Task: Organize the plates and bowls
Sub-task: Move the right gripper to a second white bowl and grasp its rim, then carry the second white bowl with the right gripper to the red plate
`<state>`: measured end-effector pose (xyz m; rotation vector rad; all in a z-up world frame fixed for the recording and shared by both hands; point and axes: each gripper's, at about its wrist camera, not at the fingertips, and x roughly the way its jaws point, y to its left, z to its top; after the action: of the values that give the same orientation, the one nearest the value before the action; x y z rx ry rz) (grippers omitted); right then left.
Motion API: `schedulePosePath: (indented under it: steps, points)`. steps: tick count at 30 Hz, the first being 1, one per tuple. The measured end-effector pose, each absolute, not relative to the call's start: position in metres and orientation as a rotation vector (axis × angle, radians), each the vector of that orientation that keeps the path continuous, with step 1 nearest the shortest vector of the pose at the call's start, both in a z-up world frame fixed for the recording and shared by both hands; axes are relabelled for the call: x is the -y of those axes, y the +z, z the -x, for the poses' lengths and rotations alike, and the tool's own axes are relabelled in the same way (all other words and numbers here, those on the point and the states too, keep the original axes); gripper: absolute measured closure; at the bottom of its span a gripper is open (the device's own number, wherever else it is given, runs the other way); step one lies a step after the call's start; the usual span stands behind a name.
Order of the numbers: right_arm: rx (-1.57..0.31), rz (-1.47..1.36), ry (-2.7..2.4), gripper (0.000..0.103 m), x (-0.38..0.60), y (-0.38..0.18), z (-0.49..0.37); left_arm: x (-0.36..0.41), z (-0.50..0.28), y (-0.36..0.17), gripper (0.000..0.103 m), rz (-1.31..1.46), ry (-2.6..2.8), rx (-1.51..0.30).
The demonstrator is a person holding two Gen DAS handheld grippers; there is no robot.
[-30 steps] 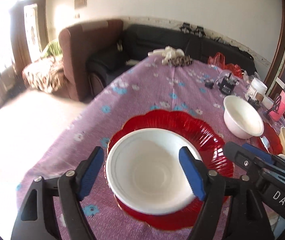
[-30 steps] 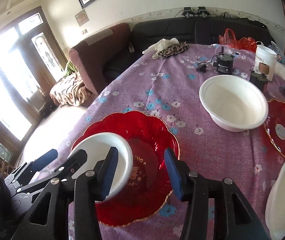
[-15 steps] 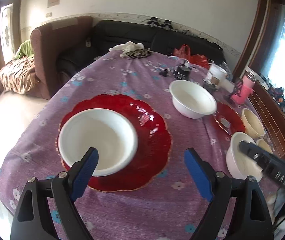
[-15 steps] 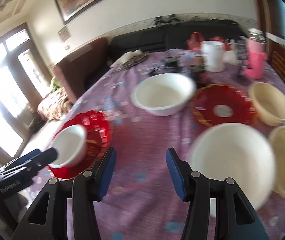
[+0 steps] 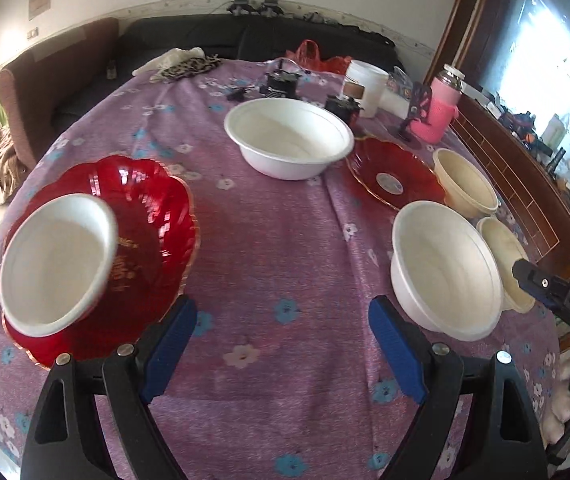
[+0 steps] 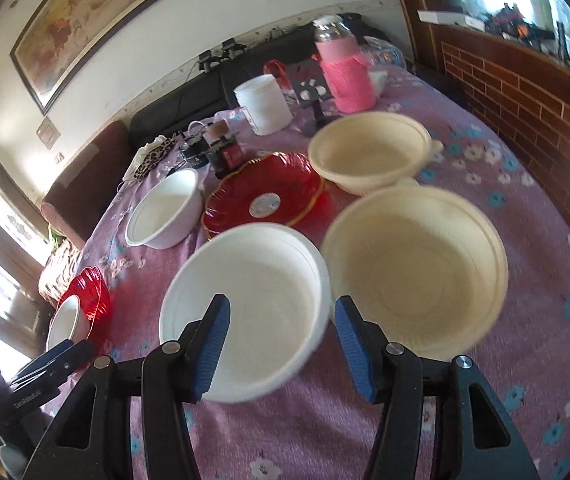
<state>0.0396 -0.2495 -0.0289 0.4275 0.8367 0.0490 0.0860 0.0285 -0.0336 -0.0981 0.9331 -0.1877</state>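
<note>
1. My left claw [image 5: 281,344] angles down at the worktop [image 5: 285,248]. Jaws wide, released, only bare purple cloth between the pads.
2. My right claw [image 6: 281,344] also pitches down, rolled a bit. Jaws opening, nothing gripped. The near rim of a white bowl [image 6: 245,312] sits between the pads; whether the pads touch it I cannot tell.
3. Off my left claw: the big red plate [image 5: 153,216] is ahead-left with a small white bowl [image 5: 53,260] inside it, toward its near-left edge.
4. Straight ahead of my left claw, farther out: a wide white bowl [image 5: 289,140]. Ahead-right: the small red plate [image 5: 393,176]; nearer, just right of the right pad, the white bowl the right claw straddles.
5. Off my right claw: a cream bowl [image 6: 417,272] just right of the white one, rims close. A second cream bowl [image 6: 369,152] farther ahead, the small red plate left of it.
6. Far end of the worktop: white tub [image 6: 263,104], pink bottle [image 6: 345,72], small dark gadgets.
7. Versus a second ago: my left claw was around the small white bowl on the big red plate; now it has swung right, clear of it, jaws wider. The bowl stayed on the plate.
8. My right claw was over the big red plate; it has now swung right to the white bowl.
</note>
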Motion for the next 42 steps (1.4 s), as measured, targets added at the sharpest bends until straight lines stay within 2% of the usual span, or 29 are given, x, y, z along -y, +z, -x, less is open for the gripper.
schedulePosePath:
  steps: [9, 16, 29, 31, 33, 35, 39, 40, 41, 42]
  points:
    - [-0.842, -0.513, 0.121, 0.044, 0.246, -0.036, -0.019, 0.006, -0.115, -0.048, 0.016, 0.100, -0.228, -0.991]
    - [-0.876, -0.609, 0.122, 0.042, 0.244, -0.055, -0.031, 0.013, -0.141, -0.058, 0.016, 0.173, -0.250, -1.034]
    - [-0.897, -0.653, 0.069, 0.042, 0.247, -0.069, -0.051, 0.058, -0.166, -0.079, 0.017, 0.138, -0.343, -1.122]
    - [-0.900, -0.656, 0.067, 0.042, 0.247, -0.071, -0.053, 0.064, -0.166, -0.081, 0.021, 0.124, -0.342, -1.129]
    - [-0.902, -0.654, 0.068, 0.042, 0.246, -0.072, -0.055, 0.070, -0.166, -0.083, 0.040, 0.105, -0.348, -1.142]
    - [-0.905, -0.654, 0.068, 0.042, 0.245, -0.074, -0.057, 0.074, -0.166, -0.087, 0.053, 0.085, -0.351, -1.164]
    - [-0.905, -0.645, 0.073, 0.044, 0.242, -0.075, -0.061, 0.077, -0.163, -0.088, 0.059, 0.060, -0.335, -1.148]
    - [-0.904, -0.636, 0.069, 0.052, 0.241, -0.075, -0.061, 0.078, -0.161, -0.088, 0.062, 0.053, -0.332, -1.142]
    - [-0.903, -0.626, 0.065, 0.059, 0.240, -0.075, -0.061, 0.078, -0.160, -0.088, 0.072, 0.047, -0.335, -1.140]
    - [-0.905, -0.618, 0.069, 0.077, 0.238, -0.075, -0.062, 0.079, -0.159, -0.088, 0.082, 0.041, -0.341, -1.142]
